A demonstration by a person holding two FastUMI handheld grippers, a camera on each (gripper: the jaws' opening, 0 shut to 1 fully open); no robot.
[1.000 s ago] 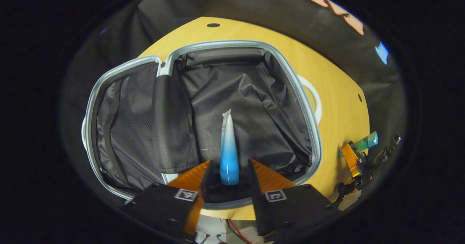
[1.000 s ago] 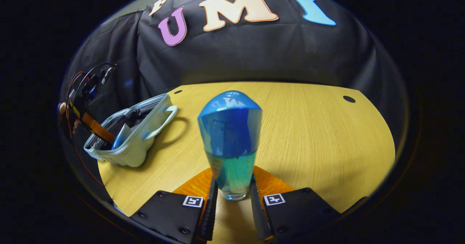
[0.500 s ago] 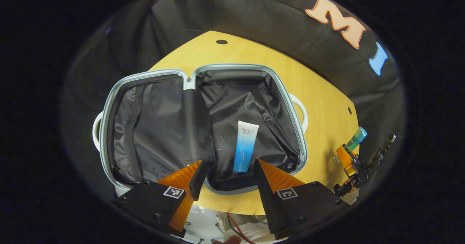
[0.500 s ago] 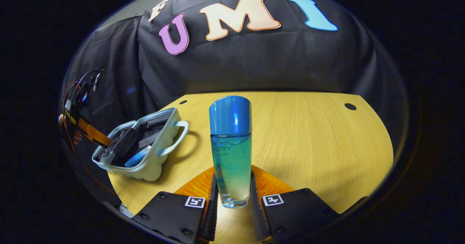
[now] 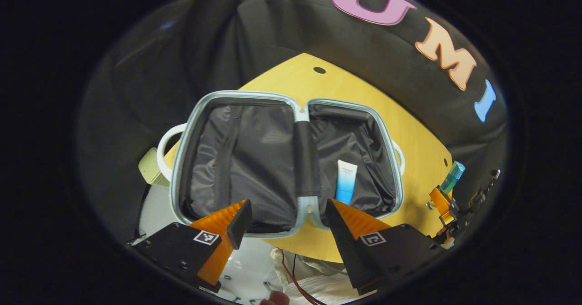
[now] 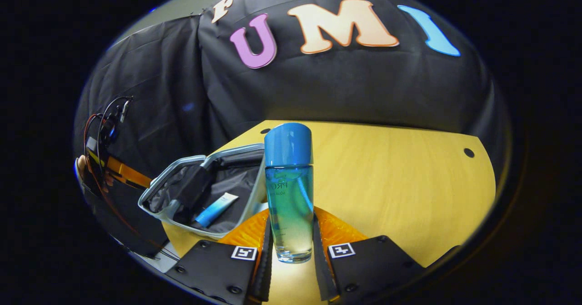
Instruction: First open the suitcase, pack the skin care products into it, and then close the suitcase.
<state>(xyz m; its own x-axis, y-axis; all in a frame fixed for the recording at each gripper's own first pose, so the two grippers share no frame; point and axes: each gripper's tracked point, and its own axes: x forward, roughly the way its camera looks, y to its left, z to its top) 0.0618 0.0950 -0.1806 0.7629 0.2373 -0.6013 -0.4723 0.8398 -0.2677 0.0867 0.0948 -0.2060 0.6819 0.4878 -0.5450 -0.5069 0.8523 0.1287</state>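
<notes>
Left gripper view: the suitcase [image 5: 213, 114] lies fully open on the wooden table [image 5: 418, 141], both black-lined halves facing up. Left to right: 1 pale handle at the left rim, the left half with a zipped mesh panel, the fabric hinge strap [image 5: 307, 159], then the right half holding the blue-and-white tube [image 5: 345, 182].

What changed: 1.0 s ago the tube stood between the left gripper [image 5: 284, 214] fingers over the right half; 0.5 s ago it already lay on the lining with the fingers parted. Now the left gripper has backed off farther and higher, jaws wide apart and holding nothing. Judgement: item 1 is packed; the left hand is free.

At the far right of this view the right gripper [image 5: 443, 200] carries the blue-capped bottle [image 5: 452, 177] over the table edge.

Right gripper view: the left gripper [image 6: 113, 168] is at the far left, then the suitcase [image 6: 182, 164] with the tube [image 6: 217, 208] inside, then the bottle [image 6: 289, 191] upright, clamped near its base by both right gripper [image 6: 290, 250] fingers. The suitcase now sits closer to the bottle than 1.0 s ago, so the bottle appears to be item 2 in transit.

View differences: the left gripper view gives the interior layout from above; the right gripper view confirms the grip on the bottle and its liquid level.
</notes>
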